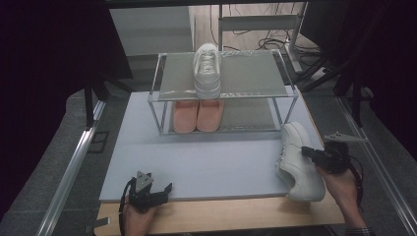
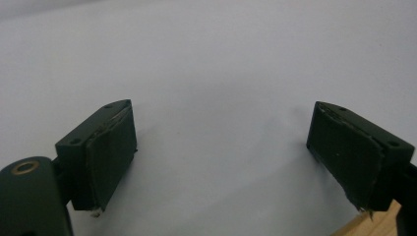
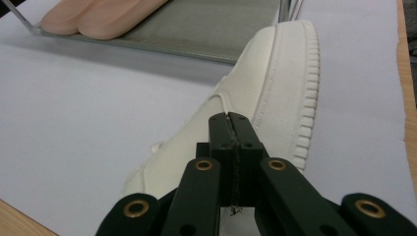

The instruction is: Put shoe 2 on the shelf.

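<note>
One white sneaker [image 1: 207, 69] is already set on the rack's [image 1: 223, 92] top shelf. Its mate [image 1: 298, 162], lying on the surface [image 1: 206, 157], is pinched by the closed right claw [image 1: 307, 151]. The left claw [image 1: 167, 189] is held wide open, empty.

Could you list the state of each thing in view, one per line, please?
Right gripper: shut, pinching the shoe's upper.
Left gripper: open, holding nothing, over the mat.
Shoe: tipped on its side on the mat.
Second white shoe: upright on the rack's top shelf.
Pink pair: side by side on the lower shelf.
</note>
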Tool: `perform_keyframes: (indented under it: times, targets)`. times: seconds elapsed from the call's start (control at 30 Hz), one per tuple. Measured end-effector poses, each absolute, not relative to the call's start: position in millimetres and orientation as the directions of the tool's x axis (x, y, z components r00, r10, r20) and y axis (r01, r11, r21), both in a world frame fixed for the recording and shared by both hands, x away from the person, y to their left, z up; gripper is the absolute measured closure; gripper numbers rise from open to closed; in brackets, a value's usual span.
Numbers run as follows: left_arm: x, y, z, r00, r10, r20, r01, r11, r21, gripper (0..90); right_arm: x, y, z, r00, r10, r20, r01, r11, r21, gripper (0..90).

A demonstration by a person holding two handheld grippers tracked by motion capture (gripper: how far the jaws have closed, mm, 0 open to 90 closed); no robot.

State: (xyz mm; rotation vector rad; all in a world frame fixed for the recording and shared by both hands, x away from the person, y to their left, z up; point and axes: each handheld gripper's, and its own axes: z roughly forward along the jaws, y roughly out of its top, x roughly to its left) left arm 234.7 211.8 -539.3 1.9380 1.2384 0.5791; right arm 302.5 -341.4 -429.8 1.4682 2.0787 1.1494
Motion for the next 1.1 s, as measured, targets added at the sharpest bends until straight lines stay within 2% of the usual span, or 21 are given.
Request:
perform_keyframes:
  times: [0.67, 1.1]
  targets:
    - [235, 212, -539, 0.429, 0.903, -0.021, 0.562, -0.248, 0.789, 11.2, 298, -370, -430, -0.345, 0.921, 0.182, 0.609, 0.072, 0.79, 89.4]
    - [235, 212, -539, 0.429, 0.903, -0.021, 0.562, -0.248, 0.789, 11.2, 299, -408, -439, -0.217, 0.961, 0.169, 0.637, 0.008, 0.771, 89.5]
